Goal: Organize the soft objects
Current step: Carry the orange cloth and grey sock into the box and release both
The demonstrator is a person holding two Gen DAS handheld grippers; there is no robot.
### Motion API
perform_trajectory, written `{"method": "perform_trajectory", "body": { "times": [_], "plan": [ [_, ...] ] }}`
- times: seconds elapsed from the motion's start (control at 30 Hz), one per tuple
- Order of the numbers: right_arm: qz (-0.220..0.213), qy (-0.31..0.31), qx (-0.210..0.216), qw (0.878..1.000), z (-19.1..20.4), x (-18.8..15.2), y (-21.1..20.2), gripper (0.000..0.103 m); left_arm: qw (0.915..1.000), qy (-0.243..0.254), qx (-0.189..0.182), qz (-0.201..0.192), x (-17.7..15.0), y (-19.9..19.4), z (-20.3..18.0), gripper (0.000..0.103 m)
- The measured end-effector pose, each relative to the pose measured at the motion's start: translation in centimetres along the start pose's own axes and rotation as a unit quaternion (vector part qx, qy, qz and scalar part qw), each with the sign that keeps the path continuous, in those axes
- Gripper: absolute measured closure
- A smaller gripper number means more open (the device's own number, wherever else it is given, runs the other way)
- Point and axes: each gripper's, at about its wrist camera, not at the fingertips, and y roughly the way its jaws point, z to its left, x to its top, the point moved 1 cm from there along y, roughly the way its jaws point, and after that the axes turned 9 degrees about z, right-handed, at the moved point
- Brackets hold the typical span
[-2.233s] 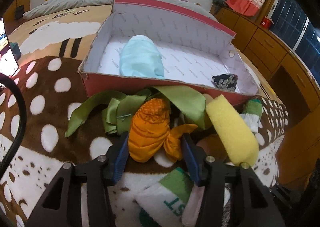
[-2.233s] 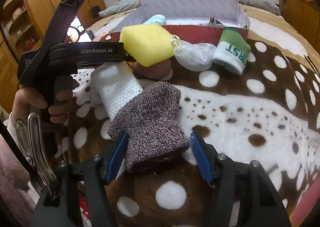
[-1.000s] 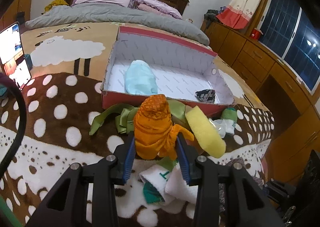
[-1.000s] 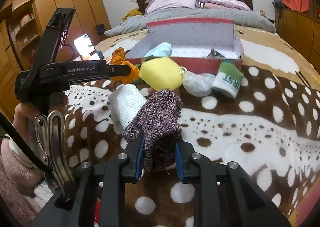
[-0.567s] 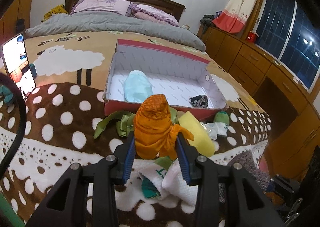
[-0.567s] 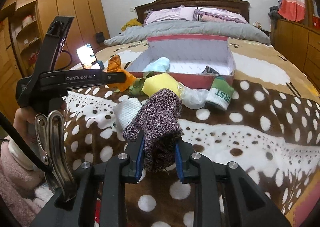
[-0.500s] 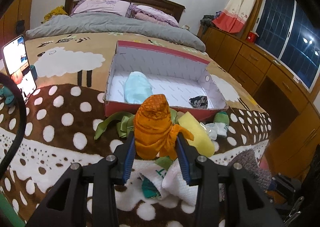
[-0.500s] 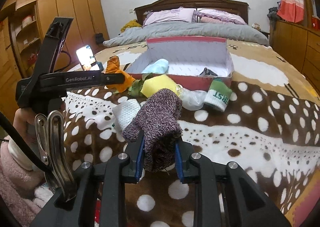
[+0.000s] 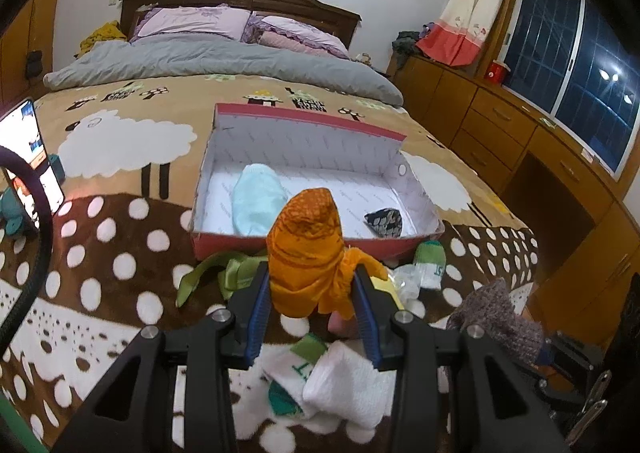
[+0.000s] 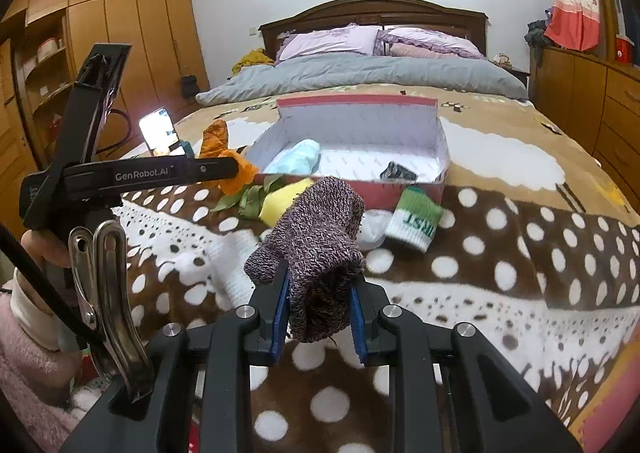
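Note:
My left gripper (image 9: 310, 295) is shut on an orange cloth (image 9: 308, 249) and holds it above the spotted blanket, in front of the red shoebox (image 9: 280, 243). My right gripper (image 10: 318, 307) is shut on a purple-grey knit sock (image 10: 320, 237), raised over the blanket. The box (image 10: 400, 193) holds a light blue cloth (image 9: 256, 203) and a small dark patterned item (image 9: 386, 219). On the blanket lie a green ribbon (image 9: 222, 271), a yellow sponge (image 10: 280, 201), a green-white sock (image 10: 416, 219) and white socks (image 9: 336, 377).
A lit phone (image 9: 28, 157) stands at the left on the bed. Wooden drawers (image 9: 500, 125) run along the right side. A grey duvet (image 10: 360, 75) and pillows lie beyond the box. The left gripper's body (image 10: 132, 175) crosses the left of the right wrist view.
Both grippers closed on their items, the orange cloth and the knit sock, and lifted them up off the blanket. In the last half second little has moved.

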Motion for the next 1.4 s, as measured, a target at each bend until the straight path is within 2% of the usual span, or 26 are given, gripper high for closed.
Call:
{"method": "perform_trajectory", "body": {
  "times": [0.63,0.97,1.4],
  "plan": [
    [-0.017,-0.025,-0.018,0.999,-1.5,5.4,2.3,0.077,0.9992,0.028,0.023,-0.015,5.7,2.9,-1.5,0.062],
    [-0.021,-0.01,-0.026,0.999,-3.1,8.3,4.4,0.076,0.9985,0.034,0.035,-0.025,8.3,5.9,-1.8,0.062],
    [-0.007,0.023,-0.042,0.999,-6.1,11.4,8.4,0.076,0.9989,0.018,0.036,0.024,9.3,12.1,-0.8,0.062]
  ]
}}
